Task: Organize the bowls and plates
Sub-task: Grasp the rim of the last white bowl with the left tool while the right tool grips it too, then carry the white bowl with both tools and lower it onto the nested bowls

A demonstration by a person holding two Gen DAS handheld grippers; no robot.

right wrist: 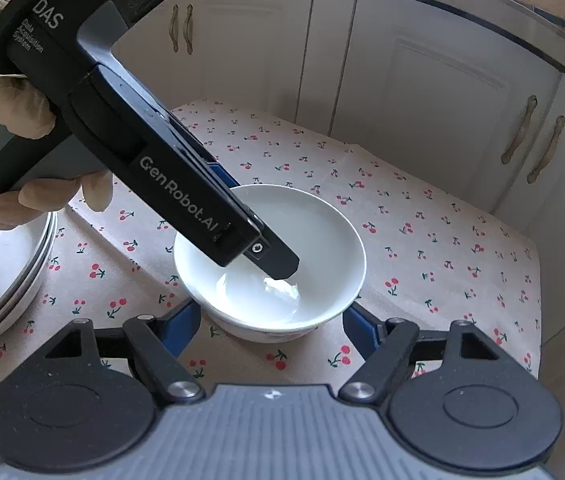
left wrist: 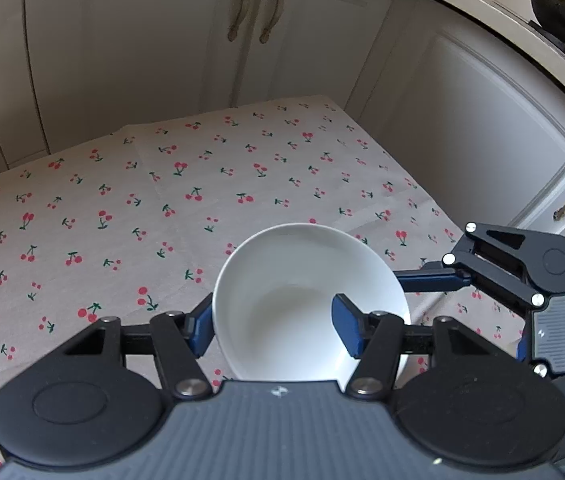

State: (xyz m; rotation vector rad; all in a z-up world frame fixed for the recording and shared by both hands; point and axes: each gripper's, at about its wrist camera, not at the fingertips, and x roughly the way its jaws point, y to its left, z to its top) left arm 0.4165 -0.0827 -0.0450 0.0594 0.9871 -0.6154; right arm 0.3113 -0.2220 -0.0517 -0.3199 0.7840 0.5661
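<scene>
White cabinet doors [left wrist: 154, 40] are standing behind a desk [left wrist: 82, 200] covered in a cherry-print cloth. One white bowl [right wrist: 270, 264] is sitting upright on the cloth near the desk's middle. The left hand-held gripper [left wrist: 276, 326] is clamping the bowl's rim, one blue finger [left wrist: 348, 330] inside the wall and the other outside. The right hand-held gripper [right wrist: 270, 326] is hovering just beside the bowl with its fingers spread wide, apart from the bowl on both sides. A gloved hand [right wrist: 22, 120] is gripping the left tool's handle. A stack of white plates [right wrist: 6, 280] is resting at the desk's left edge.
</scene>
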